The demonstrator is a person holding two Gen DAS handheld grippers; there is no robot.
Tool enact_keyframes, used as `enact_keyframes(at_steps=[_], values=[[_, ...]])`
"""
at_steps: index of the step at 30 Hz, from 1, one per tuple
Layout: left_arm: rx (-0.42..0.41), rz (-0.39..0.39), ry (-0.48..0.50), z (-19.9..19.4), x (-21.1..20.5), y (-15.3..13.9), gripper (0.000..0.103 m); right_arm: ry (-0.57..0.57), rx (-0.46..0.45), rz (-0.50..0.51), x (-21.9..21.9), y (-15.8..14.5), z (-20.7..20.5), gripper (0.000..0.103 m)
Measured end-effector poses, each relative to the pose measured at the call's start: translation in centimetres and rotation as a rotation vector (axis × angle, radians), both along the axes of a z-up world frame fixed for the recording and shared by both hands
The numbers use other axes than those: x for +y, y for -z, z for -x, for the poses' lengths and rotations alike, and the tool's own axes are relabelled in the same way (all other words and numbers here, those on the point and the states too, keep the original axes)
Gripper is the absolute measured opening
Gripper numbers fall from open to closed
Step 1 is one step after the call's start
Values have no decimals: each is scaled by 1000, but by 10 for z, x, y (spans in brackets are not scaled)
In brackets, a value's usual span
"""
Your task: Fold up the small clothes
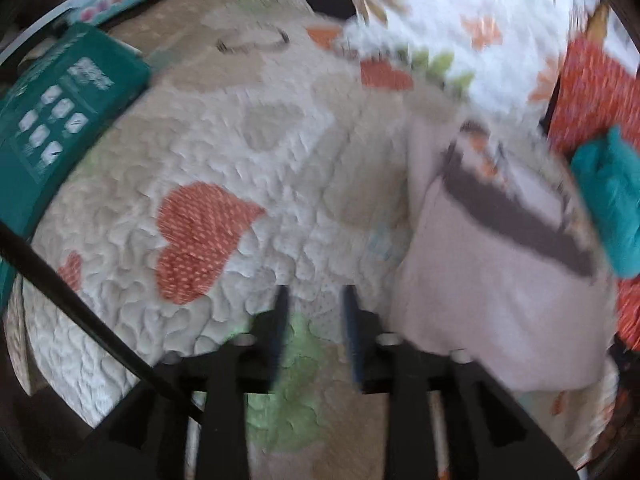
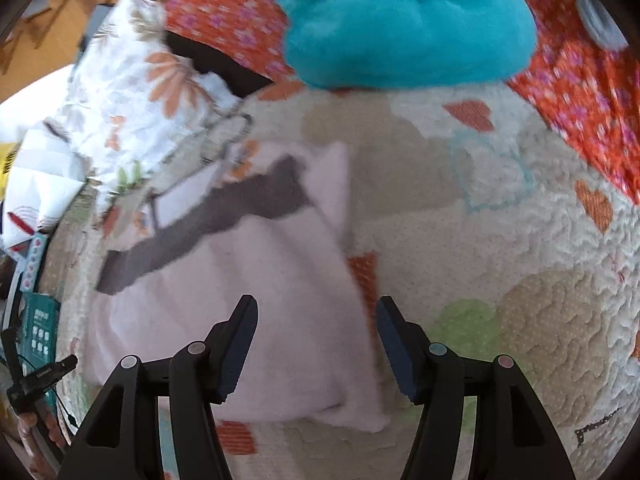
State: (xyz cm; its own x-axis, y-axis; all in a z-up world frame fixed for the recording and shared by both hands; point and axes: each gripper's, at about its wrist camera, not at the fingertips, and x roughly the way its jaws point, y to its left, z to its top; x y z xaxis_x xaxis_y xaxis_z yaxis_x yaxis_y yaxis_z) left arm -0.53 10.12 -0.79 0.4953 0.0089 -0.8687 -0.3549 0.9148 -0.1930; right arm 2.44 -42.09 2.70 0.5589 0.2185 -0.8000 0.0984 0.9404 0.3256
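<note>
Both views are motion-blurred. A folded pale pink garment [image 2: 256, 304] with a dark grey band [image 2: 208, 220] lies flat on a quilted bedspread [image 1: 256, 152] patterned with orange, tan and green hearts. The right tongs [image 2: 316, 344] are wide apart and hold nothing, poised above the garment's near right edge. The left tongs [image 1: 316, 332] show a narrow gap between their blue pads, grip nothing, and hover over bare quilt just left of the garment [image 1: 496, 300]. A bunched teal cloth [image 2: 404, 24] lies beyond the garment on a red flowered fabric [image 2: 580, 92]. A white floral-print cloth [image 2: 132, 92] lies at the garment's far left corner, a thin wire loop [image 2: 230, 136] beside it. A green printed box [image 1: 60, 120] sits at the quilt's left edge.
</note>
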Motion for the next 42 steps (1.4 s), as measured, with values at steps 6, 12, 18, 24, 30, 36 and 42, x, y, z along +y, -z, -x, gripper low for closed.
enact_keyframes(at_steps=[6, 12, 18, 24, 30, 36, 42], values=[[-161, 5, -162, 35, 30, -38, 65, -287, -107, 90, 98, -14, 24, 66], [-152, 46, -201, 37, 65, -31, 65, -516, -79, 183, 203, 10, 46, 66], [-179, 90, -248, 45, 76, -34, 65, -614, -74, 137, 282, 16, 30, 46], [-190, 122, -272, 47, 88, -35, 66, -624, -30, 233, 356, 42, -13, 45], [-199, 113, -296, 46, 99, -39, 66, -694, -4, 328, 426, 59, -51, 86], [-192, 94, -324, 47, 111, -39, 66, -779, -110, 312, 424, 23, -27, 80], [-192, 146, -355, 50, 113, -36, 66, -892, -148, 379, 386, 8, 37, 78]])
